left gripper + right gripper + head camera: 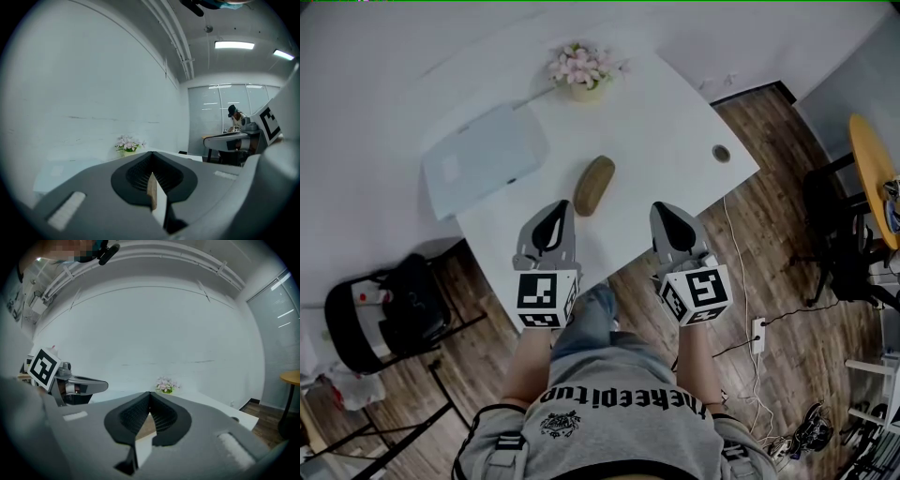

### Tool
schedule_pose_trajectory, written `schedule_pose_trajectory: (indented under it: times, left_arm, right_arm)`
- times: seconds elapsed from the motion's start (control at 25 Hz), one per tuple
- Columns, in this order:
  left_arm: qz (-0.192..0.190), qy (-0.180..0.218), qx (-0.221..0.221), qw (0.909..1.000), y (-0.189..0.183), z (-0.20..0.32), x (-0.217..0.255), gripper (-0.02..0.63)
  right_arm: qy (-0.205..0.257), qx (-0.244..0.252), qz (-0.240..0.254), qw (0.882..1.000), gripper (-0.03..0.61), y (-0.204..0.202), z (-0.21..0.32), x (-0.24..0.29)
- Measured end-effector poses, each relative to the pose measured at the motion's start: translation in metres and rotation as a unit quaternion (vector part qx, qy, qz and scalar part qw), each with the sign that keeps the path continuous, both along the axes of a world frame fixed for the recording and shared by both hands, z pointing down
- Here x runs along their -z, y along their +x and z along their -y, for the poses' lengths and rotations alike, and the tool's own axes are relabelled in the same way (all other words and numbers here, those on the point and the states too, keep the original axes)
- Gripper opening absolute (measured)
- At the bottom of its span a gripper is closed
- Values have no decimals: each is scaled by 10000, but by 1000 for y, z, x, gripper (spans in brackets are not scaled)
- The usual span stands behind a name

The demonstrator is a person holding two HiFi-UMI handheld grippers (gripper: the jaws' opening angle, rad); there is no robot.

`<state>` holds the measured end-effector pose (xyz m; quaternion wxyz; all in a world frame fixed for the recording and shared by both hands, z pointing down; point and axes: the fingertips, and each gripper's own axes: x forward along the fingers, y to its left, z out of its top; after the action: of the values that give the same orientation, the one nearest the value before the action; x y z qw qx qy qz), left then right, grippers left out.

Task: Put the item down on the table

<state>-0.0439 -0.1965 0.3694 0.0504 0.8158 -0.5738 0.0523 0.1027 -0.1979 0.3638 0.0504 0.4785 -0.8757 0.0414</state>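
Observation:
A brown oval case (593,185) lies flat on the white table (675,122), with nothing holding it. My left gripper (562,204) hovers just to its near left, jaws together and empty. My right gripper (664,208) hangs to the case's near right, over the table's front edge, also shut and empty. In the left gripper view the left gripper (151,153) shows closed jaws, with a sliver of the case (152,190) visible through the slot behind the tips. The right gripper (150,393) looks the same in its own view, the case (146,426) showing behind its tips.
A small pot of pink flowers (584,70) stands at the table's far edge. A pale translucent board (485,159) lies at the left, and a round cable hole (721,153) is at the right. A black chair (384,314) stands on the wooden floor at the left.

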Motion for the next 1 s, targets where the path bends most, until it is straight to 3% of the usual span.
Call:
schedule_pose_trajectory:
  times: [1.0]
  left_arm:
    - [-127, 637, -146, 9978, 4, -51, 51, 18]
  right_arm:
    - [512, 23, 78, 9987, 0, 4, -52, 41]
